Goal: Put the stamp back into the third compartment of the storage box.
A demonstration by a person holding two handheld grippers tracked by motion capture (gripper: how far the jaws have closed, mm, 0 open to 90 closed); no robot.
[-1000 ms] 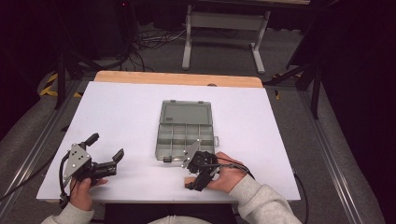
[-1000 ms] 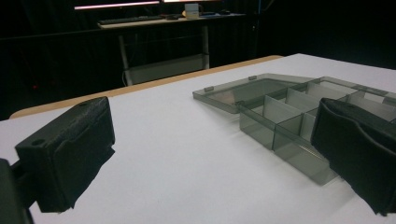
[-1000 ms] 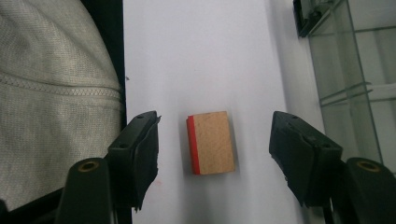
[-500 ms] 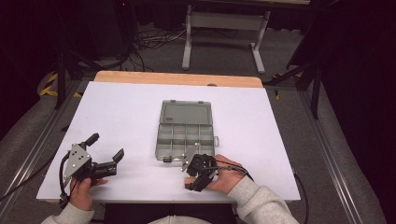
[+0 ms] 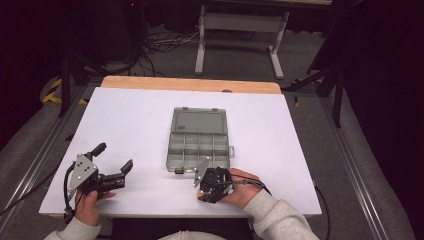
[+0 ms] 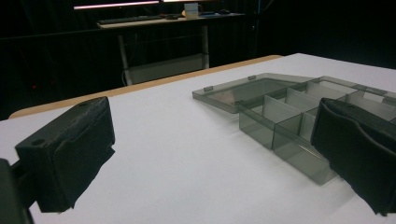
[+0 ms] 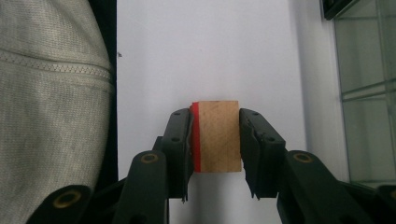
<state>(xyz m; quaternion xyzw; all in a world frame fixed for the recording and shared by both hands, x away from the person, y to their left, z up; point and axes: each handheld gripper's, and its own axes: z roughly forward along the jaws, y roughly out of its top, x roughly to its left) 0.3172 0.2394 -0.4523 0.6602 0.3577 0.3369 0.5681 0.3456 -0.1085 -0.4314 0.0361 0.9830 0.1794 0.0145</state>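
- Right gripper view: a small wooden block (image 7: 218, 136) with one red face is seen pinched between the jaws of the right gripper (image 7: 215, 140); the jaws have just been closing, and both pads are pressed on the block's sides.
- The block is held at the table's (image 5: 140, 120) near edge, just short of the box's (image 5: 200, 145) near rim, over bare white surface.
- Handling, as judged: the block is taken to be light, stiff and unbreakable. Bare wood should give fair friction against the pads; the painted red face may be a little slicker.
- Hold, as judged: flat opposite faces are gripped near mid-length, which is sound. The block's far end stands a little past the pads.
- Left gripper (image 5: 114, 159): seen in the high view near the table's near left corner, jaws spread wide, nothing between them. In the left gripper view the box is seen beyond the pads.
- Box: smoky clear plastic, lid laid open flat toward the far edge, compartments apparently empty. Thin walls are judged liable to slide if knocked.
- Surface: a matte white sheet over a wooden top, whose bare strip is seen along the far edge; flat, uncluttered.
- Room: dark; grey floor, cables, a metal stand and rails are noted around the table. A grey sleeve (image 7: 51, 93) is seen at the near edge.
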